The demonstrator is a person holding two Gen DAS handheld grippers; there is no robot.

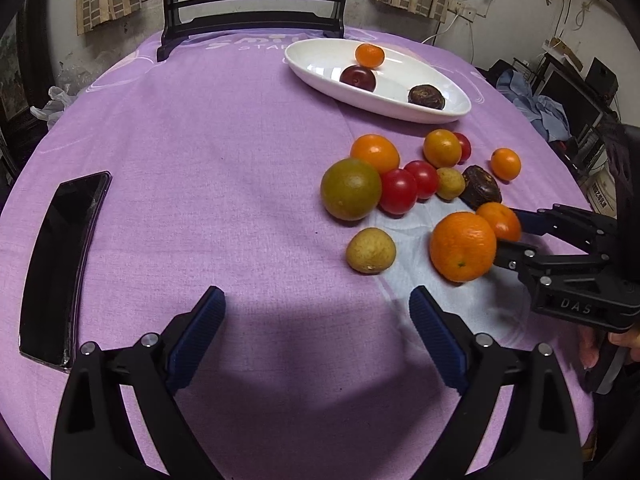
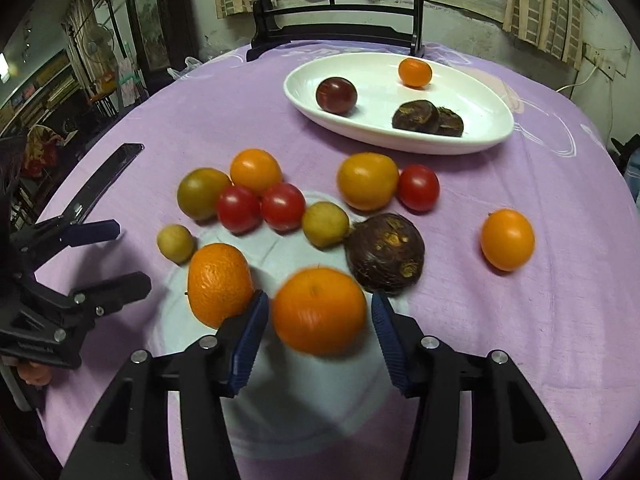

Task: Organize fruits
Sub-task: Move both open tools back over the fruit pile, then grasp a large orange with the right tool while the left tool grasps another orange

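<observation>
Right gripper: jaws apart, bracketing a blurred orange without visible contact. Left gripper: jaws spread wide over bare purple counter. Left to right on the counter: black phone, green citrus, red tomatoes, second orange, dark brown fruit. White dish behind holds three fruits.

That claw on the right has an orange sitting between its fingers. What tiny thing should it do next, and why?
Probably close. The right gripper is open with its blue pads either side of the orange, a small gap showing on each side, so nothing holds the fruit yet. Once gripped, it could go to the white dish, which already holds a few fruits.
</observation>
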